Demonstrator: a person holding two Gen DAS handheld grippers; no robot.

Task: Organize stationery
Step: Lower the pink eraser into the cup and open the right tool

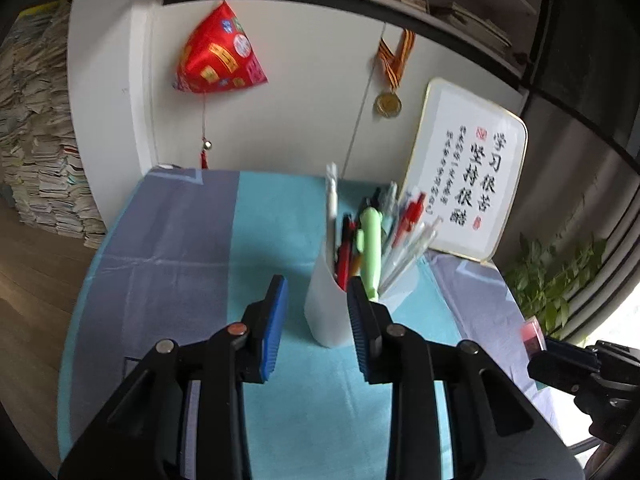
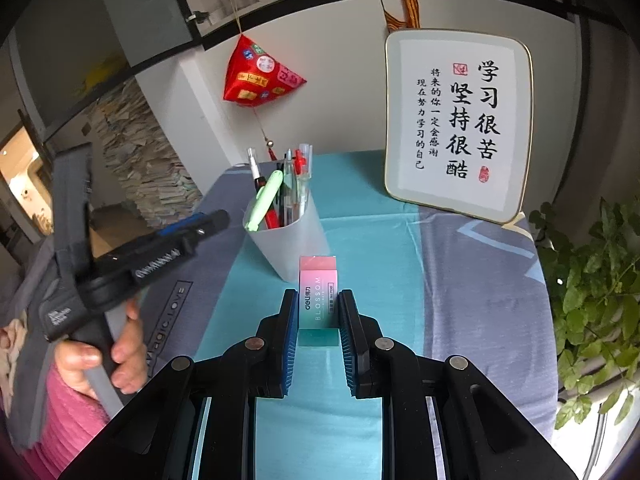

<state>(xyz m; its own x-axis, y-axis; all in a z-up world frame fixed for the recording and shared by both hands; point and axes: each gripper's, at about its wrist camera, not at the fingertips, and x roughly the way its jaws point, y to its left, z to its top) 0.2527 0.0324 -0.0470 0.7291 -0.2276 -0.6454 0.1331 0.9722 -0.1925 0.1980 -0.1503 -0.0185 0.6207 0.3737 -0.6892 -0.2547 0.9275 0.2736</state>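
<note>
A white pen cup [image 1: 330, 312] [image 2: 290, 240] stands mid-table, holding several pens and a green cactus-shaped pen [image 1: 370, 248] [image 2: 264, 198]. My left gripper [image 1: 318, 288] is open and empty, just in front of the cup, the cup slightly right of its gap. My right gripper [image 2: 318, 300] is shut on a pink-to-teal eraser [image 2: 318, 292] and holds it upright above the cloth, just this side of the cup. The left gripper also shows at the left of the right wrist view [image 2: 216, 218], and the right gripper with the eraser [image 1: 532, 334] at the right edge of the left wrist view.
A blue and grey tablecloth [image 1: 180, 248] [image 2: 460, 272] covers the table. A framed calligraphy board [image 1: 468, 176] [image 2: 460, 120] leans on the wall at back right. A potted plant [image 2: 592, 280] stands off the right edge. A red ornament [image 1: 222, 56] hangs above.
</note>
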